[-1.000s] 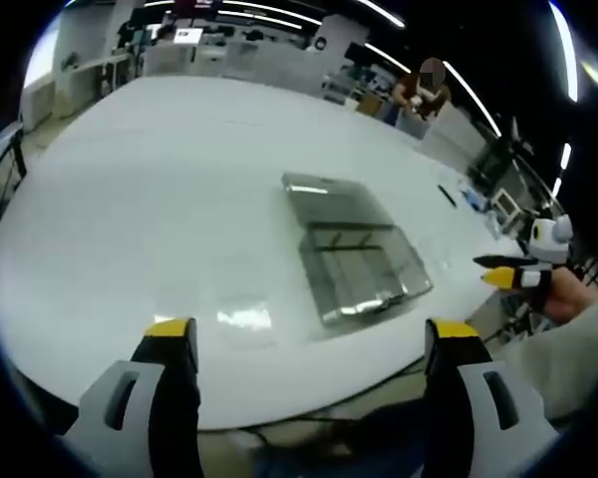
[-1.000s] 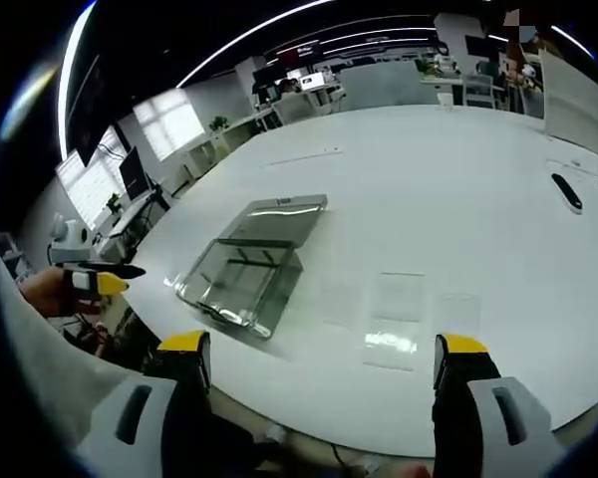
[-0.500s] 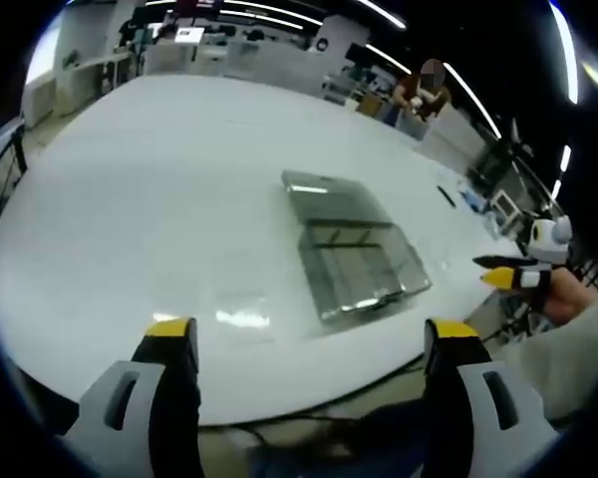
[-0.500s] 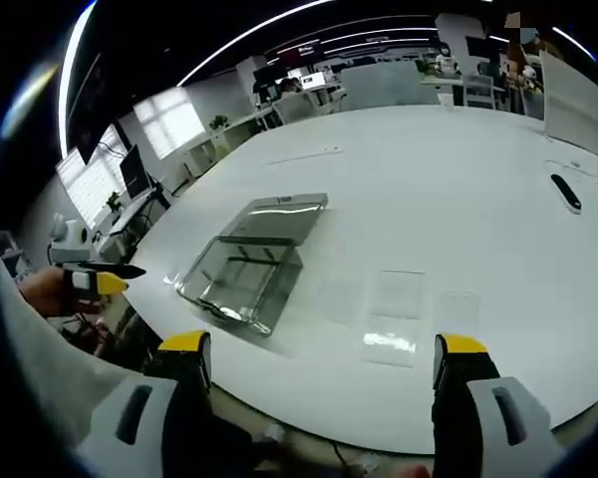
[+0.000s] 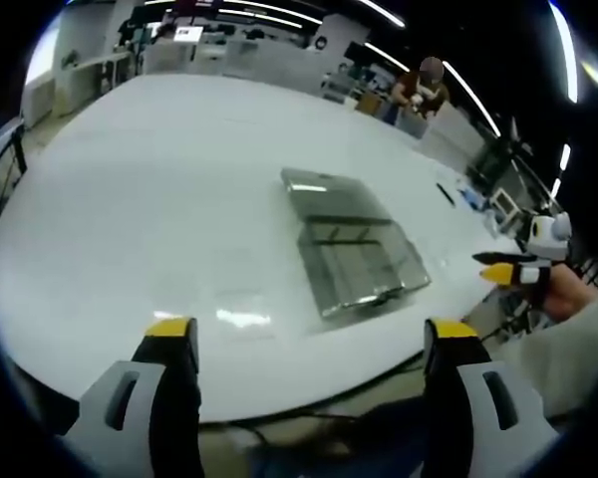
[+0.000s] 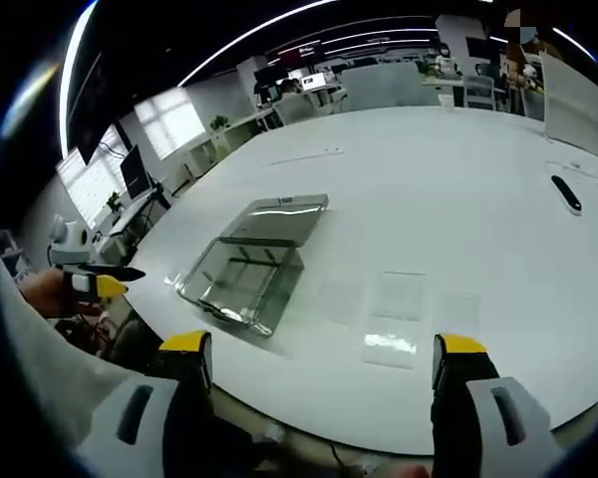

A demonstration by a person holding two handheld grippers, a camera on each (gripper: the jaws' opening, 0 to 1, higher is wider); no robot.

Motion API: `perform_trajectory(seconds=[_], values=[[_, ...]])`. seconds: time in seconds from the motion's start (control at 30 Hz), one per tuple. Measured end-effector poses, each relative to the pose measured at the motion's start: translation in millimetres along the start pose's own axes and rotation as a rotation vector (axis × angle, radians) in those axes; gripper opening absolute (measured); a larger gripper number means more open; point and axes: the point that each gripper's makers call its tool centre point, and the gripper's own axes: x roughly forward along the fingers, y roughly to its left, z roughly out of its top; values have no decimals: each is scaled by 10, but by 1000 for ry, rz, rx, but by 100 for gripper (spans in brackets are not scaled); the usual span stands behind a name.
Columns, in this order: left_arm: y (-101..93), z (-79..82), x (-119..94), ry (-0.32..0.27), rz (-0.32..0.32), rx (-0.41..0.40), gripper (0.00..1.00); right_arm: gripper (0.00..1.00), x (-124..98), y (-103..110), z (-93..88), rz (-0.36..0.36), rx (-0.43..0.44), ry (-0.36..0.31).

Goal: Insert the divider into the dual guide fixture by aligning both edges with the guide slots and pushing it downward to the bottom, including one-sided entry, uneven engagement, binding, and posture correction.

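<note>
Your left gripper and right gripper both hang wide apart, holding nothing. The clear rectangular plastic guide fixture lies on the white surface; flat clear divider sheets rest beside it.

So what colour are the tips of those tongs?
Yellow tips on black tongs, clearest in the right gripper view.

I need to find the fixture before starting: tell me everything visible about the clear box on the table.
The clear box looks like transparent plastic, rectangular and shallow, lying flat on the white table. Thin dark rails cross its open part; a clear flat panel, perhaps a lid, continues from its far end. Nothing touches it: both the left gripper and right gripper hover open at the table's near edge.
</note>
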Motion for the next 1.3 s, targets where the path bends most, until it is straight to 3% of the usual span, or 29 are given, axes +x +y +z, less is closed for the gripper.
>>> perform_trajectory(seconds=[0.6,1.0,1.3], values=[[-20,32,22,-2,-17,4,91,89,-7,-7,38,-2,-9,1],[15,-50,43,18,-33,0,90,88,-1,11,6,-11,3,9],[30,6,24,8,-70,9,90,86,29,57,43,-12,31,-1]])
